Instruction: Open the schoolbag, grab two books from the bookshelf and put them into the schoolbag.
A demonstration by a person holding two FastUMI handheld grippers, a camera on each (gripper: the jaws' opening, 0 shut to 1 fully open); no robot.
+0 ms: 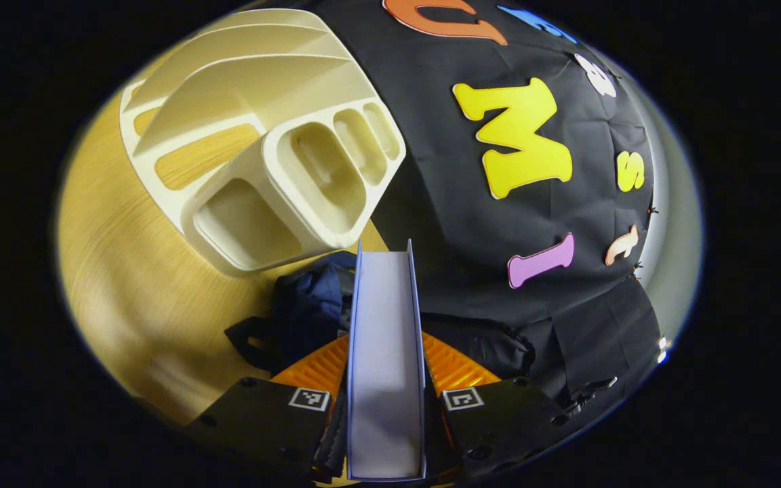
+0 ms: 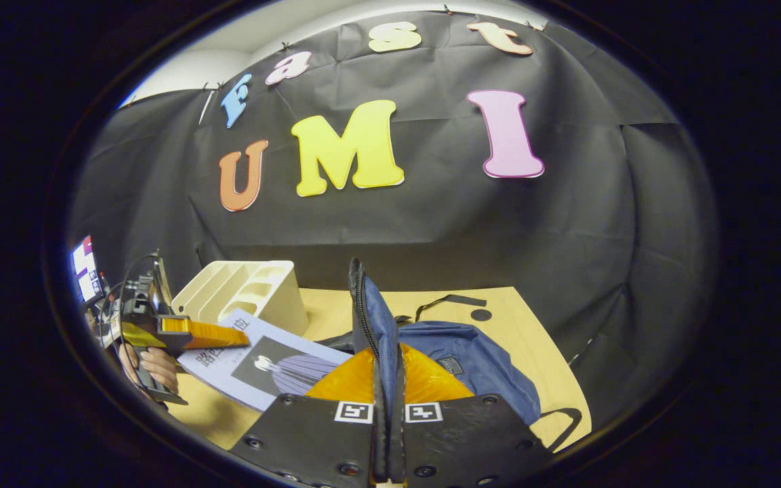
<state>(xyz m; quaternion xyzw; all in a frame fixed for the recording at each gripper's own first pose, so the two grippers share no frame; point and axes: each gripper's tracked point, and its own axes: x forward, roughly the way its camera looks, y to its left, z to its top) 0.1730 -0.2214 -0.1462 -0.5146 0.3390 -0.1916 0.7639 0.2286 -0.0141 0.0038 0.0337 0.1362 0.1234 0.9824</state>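
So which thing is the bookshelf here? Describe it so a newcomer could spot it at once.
Start at the wooden table in front of the black cloth wall. On its left side, behind the book held by the left gripper and left of the blue schoolbag, stands the bookshelf. It is the one cream plastic rack, with slanted dividers and open compartments.

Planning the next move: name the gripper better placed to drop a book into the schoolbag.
Left. The left gripper is shut on the book, just beside the schoolbag. The right gripper is busy pinching the bag's zippered edge, holding it up.
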